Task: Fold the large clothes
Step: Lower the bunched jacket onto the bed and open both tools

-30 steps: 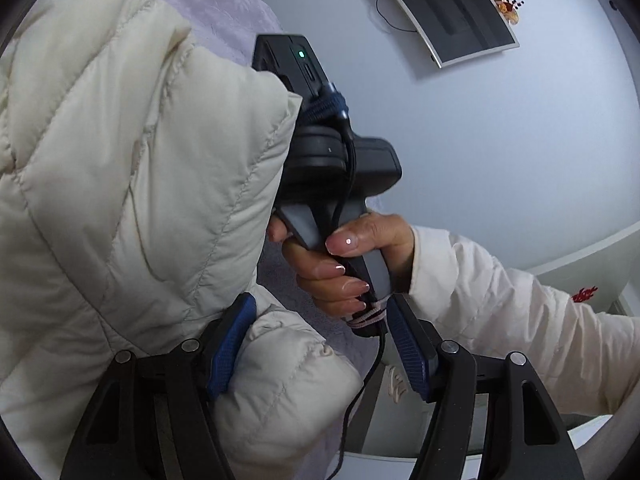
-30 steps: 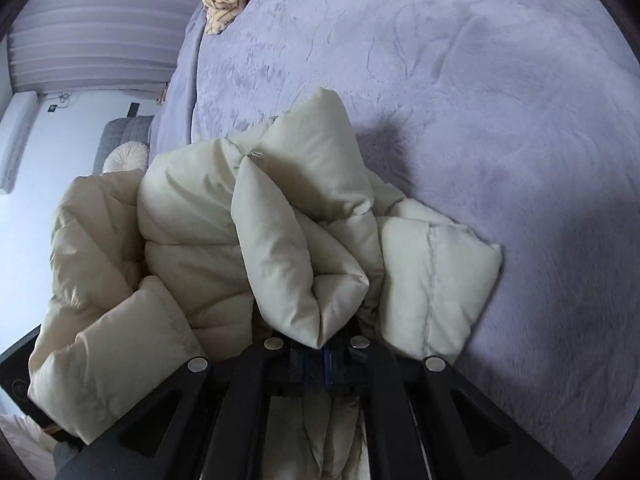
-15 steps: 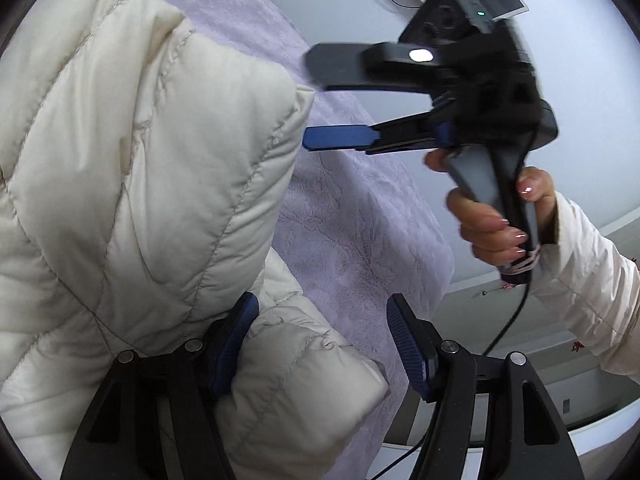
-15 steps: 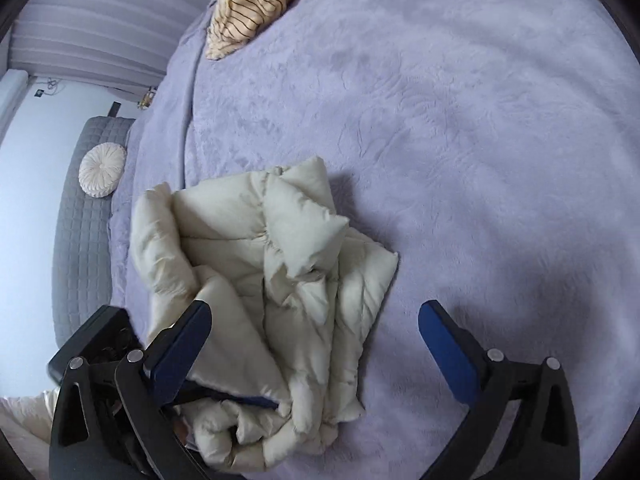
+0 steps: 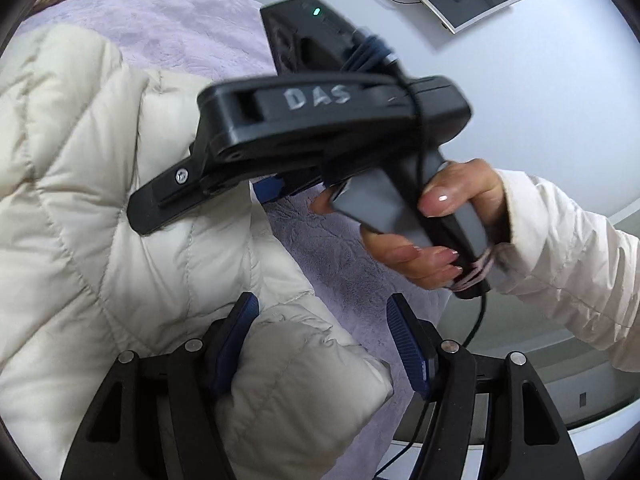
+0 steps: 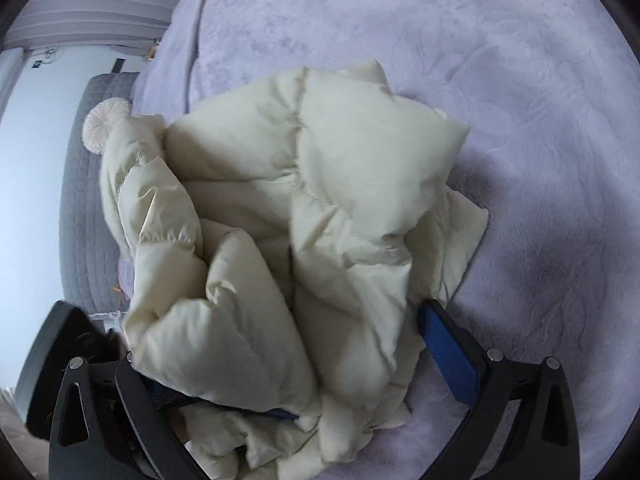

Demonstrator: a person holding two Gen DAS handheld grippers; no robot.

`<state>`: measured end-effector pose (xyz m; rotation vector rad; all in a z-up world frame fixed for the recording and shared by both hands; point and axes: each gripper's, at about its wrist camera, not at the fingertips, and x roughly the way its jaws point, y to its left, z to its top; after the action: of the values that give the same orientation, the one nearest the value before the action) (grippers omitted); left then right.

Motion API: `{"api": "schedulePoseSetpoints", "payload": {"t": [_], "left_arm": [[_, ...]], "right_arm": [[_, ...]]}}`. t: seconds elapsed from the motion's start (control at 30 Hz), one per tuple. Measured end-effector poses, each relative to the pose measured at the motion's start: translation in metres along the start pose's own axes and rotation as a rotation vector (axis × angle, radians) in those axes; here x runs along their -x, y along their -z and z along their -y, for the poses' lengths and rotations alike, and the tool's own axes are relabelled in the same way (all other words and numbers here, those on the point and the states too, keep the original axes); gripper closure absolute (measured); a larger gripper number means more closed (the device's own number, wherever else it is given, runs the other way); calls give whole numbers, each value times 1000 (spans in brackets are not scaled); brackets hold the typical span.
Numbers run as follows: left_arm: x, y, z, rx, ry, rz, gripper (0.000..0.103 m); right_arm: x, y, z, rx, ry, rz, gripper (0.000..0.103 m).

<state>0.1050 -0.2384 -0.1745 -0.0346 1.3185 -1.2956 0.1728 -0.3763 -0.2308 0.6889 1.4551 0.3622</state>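
Half a second before, the right gripper (image 6: 336, 364) had hung well above the bed (image 6: 520, 100) with its fingers (image 6: 450, 350) spread over bare purple cover; it had since come down, and the cream puffer jacket (image 6: 304, 208) now bulged up between those fingers, which stayed spread, the blue right pad beside the jacket's lower right fold and the left one mostly hidden under the padding. The jacket lay bunched in a loose heap near the middle of the bed, with the left edge of the bed and a grey quilted sofa (image 6: 80, 208) beyond it. A round pale cushion (image 6: 105, 125) sat on that sofa.

In the left wrist view the right gripper (image 5: 192, 196) had swung from high up to low across the jacket (image 5: 80, 220), turning its side to the camera, where the silver letters "DAS" (image 5: 316, 97) could be read. The right hand (image 5: 440, 232) gripped its grey handle. The left gripper (image 5: 322, 344) kept its fingers (image 5: 406, 344) apart, a puffy jacket fold resting between them against the left pad, clear of the right pad.
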Motion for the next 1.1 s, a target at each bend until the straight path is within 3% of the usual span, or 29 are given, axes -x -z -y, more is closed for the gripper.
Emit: {"api": "schedulePoseSetpoints", "payload": {"t": [0.2, 0.37, 0.43, 0.53, 0.73, 0.77, 0.8, 0.83, 0.97, 1.1], "left_arm": [[65, 12, -5, 88, -71, 93, 35], [134, 36, -49, 273, -184, 194, 35], [148, 43, -74, 335, -205, 197, 35], [140, 48, -109, 406, -227, 171, 35], [134, 43, -135, 404, -274, 165, 35], [132, 41, -133, 400, -292, 162, 25], [132, 40, -131, 395, -322, 167, 7], [133, 41, -130, 384, -350, 179, 2], [137, 42, -138, 375, -369, 192, 1], [129, 41, -153, 390, -333, 168, 1]], "right_arm": [[-16, -4, 22, -50, -50, 21, 1], [-22, -4, 24, -52, -66, 26, 1], [-19, 0, 29, -52, -71, 30, 1], [-19, 1, 31, -56, -78, 34, 1], [-18, 4, 38, -63, -69, 35, 1], [-18, 5, 38, -66, -68, 35, 1], [-17, 5, 39, -68, -67, 34, 1], [-17, 5, 39, -70, -66, 33, 1], [-15, 6, 40, -75, -67, 29, 0], [-15, 8, 43, -77, -77, 30, 0]]}}
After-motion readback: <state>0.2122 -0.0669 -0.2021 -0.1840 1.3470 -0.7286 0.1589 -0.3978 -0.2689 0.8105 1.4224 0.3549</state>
